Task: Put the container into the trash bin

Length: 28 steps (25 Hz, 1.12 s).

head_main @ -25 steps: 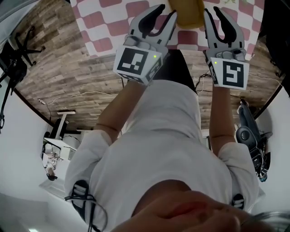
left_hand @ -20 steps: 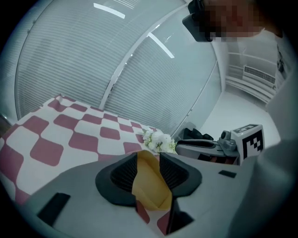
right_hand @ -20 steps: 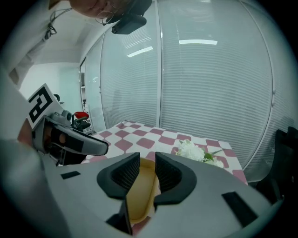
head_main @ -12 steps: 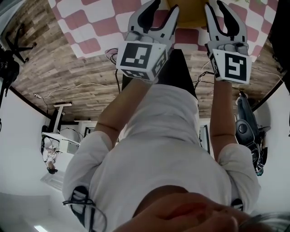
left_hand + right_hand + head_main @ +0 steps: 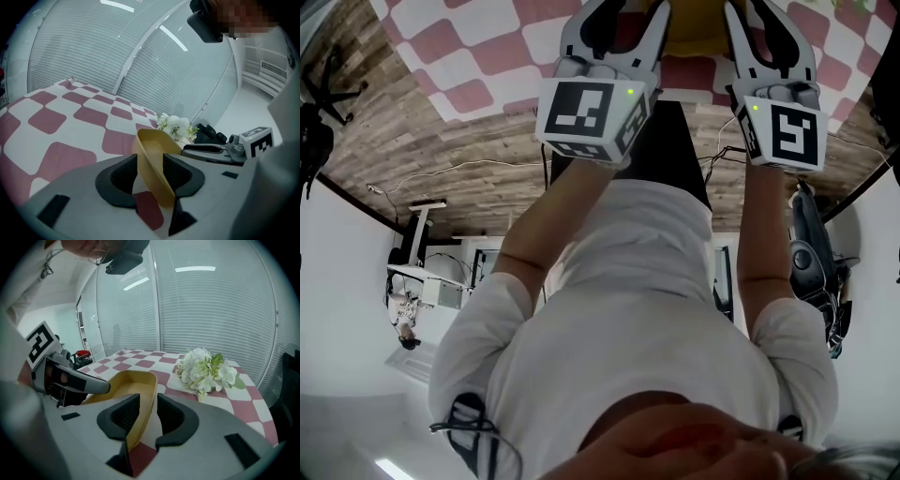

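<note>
Both grippers are stretched out ahead of the person over a table point(image 5: 487, 47) covered in a red-and-white checked cloth, and the yellow container point(image 5: 157, 154) sits between them. Left gripper point(image 5: 149, 173): its jaws are opening. One long wall of the container stands up between the pads. The cloth shows through a gap between that wall and the left-hand pad, and the wall lies close against the right-hand pad, so there is no grip on it. Right gripper point(image 5: 147, 416): its jaws are spread, and the opposite wall of the container passes between them. The wall leans against the left-hand pad, with a thin strip of cloth visible between it and the right-hand pad, so the pads are not pressing it from both sides. From overhead, the container lies just beyond the fingertips of both grippers, spanning the space from one to the other, and the top edge of the picture cuts off its far end. The marker cube point(image 5: 586, 112) on the left gripper faces up. A bunch of white flowers point(image 5: 206, 369) lies on the cloth ahead of the right gripper and to its right, apart from the container.
</note>
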Each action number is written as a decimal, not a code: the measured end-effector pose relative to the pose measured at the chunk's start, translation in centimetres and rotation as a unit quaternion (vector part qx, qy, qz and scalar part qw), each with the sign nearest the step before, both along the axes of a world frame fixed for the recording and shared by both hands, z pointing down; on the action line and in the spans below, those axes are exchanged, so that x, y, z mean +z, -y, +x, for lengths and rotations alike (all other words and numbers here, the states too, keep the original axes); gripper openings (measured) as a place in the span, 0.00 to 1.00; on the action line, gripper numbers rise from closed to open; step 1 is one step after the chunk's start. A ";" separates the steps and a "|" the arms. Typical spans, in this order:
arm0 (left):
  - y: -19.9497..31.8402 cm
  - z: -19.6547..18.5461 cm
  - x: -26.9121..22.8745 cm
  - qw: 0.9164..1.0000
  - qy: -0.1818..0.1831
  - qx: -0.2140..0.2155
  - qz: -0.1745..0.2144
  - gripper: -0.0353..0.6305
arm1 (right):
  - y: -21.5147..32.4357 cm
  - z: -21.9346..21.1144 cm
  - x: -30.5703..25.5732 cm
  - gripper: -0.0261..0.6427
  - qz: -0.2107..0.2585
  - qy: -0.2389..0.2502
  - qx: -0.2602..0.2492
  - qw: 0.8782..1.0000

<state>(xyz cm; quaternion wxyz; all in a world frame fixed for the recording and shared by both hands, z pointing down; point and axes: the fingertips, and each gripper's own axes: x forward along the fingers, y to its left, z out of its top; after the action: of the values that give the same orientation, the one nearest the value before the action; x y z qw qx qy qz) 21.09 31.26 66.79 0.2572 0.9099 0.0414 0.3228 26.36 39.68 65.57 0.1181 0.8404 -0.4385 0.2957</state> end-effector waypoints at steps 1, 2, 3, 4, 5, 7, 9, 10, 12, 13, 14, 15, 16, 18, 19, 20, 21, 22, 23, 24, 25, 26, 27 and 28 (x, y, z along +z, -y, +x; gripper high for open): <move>0.0 -0.1 0.3 1.000 0.003 0.000 0.000 0.31 | 0.0 -0.1 0.3 0.22 0.000 0.002 -0.003 1.000; -0.1 -0.1 0.6 1.000 0.005 0.000 -0.001 0.31 | 0.0 -0.2 0.5 0.22 0.000 0.004 -0.004 1.000; -0.2 -0.1 0.7 1.000 0.004 0.000 -0.001 0.31 | 0.1 -0.2 0.8 0.22 0.000 0.006 -0.003 1.000; -0.2 0.0 0.8 1.000 0.002 0.001 0.000 0.31 | 0.0 -0.2 1.0 0.22 -0.001 0.009 -0.001 1.000; -0.3 0.1 0.8 1.000 0.000 0.002 0.001 0.31 | 0.0 -0.1 1.1 0.22 -0.004 0.012 0.004 1.000; -0.6 0.4 0.7 1.000 -0.003 0.006 0.001 0.31 | -0.1 -0.1 1.3 0.22 -0.007 0.013 0.004 1.000; -0.7 0.6 0.8 1.000 -0.001 0.009 0.002 0.29 | 0.0 0.0 1.4 0.19 -0.006 0.013 0.003 1.000; -0.7 0.7 0.8 1.000 0.000 0.009 0.003 0.28 | 0.0 0.1 1.4 0.18 -0.007 0.016 0.009 1.000; -0.7 0.9 0.8 1.000 0.002 0.011 0.005 0.27 | -0.4 0.4 1.5 0.17 -0.013 0.023 0.027 0.999; -0.8 1.0 0.8 1.000 0.002 0.013 0.007 0.27 | -0.6 0.4 1.5 0.17 -0.013 0.024 0.028 0.999; -0.9 1.0 0.9 1.000 0.002 0.015 0.008 0.27 | -0.5 0.4 1.5 0.17 -0.009 0.023 0.024 0.999; -0.9 1.0 0.9 1.000 0.003 0.016 0.008 0.27 | -0.4 0.3 1.4 0.17 -0.003 0.020 0.019 1.000; -1.0 1.0 1.0 1.000 0.004 0.016 0.008 0.27 | -0.3 0.2 1.3 0.17 0.002 0.018 0.016 1.000; -0.9 1.0 0.9 1.000 0.004 0.015 0.009 0.27 | -0.2 0.1 1.0 0.16 0.005 0.016 0.016 1.000; -0.8 1.0 0.8 1.000 0.003 0.015 0.010 0.27 | -0.3 0.0 1.0 0.16 0.002 0.017 0.019 1.000; -0.8 1.1 0.6 1.000 0.002 0.014 0.011 0.27 | -0.5 0.0 0.8 0.16 -0.003 0.019 0.025 1.000; -0.8 1.2 0.3 1.000 0.000 0.014 0.012 0.27 | -0.7 0.1 0.6 0.16 -0.007 0.020 0.031 0.999; -0.8 1.3 -0.1 1.000 -0.002 0.014 0.013 0.27 | -0.8 0.1 0.3 0.16 -0.005 0.020 0.033 0.999; -0.8 1.4 -0.5 1.000 -0.005 0.014 0.014 0.27 | -0.7 0.1 -0.2 0.16 0.000 0.017 0.030 0.999; -0.8 1.5 -0.9 1.000 -0.008 0.014 0.015 0.27 | -0.5 0.0 -0.6 0.16 0.006 0.014 0.026 1.000; -0.7 1.6 -1.3 1.000 -0.012 0.014 0.017 0.27 | -0.4 0.1 -1.1 0.15 0.011 0.011 0.024 1.000; -0.6 1.7 -1.8 1.000 -0.015 0.013 0.018 0.27 | -0.4 0.1 -1.6 0.15 0.014 0.007 0.023 1.000; -0.5 1.8 -2.3 1.000 -0.019 0.013 0.020 0.27 | -0.3 0.2 -2.2 0.15 0.017 0.003 0.023 1.000; -0.5 1.9 -2.9 0.999 -0.023 0.013 0.023 0.26 | -0.3 0.3 -2.9 0.15 0.021 -0.003 0.024 0.999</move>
<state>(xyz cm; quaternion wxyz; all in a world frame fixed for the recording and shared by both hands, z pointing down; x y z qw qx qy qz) 23.01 31.73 63.89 0.2313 0.9220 0.0518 0.3061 26.67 39.99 62.69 0.0942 0.8537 -0.4243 0.2867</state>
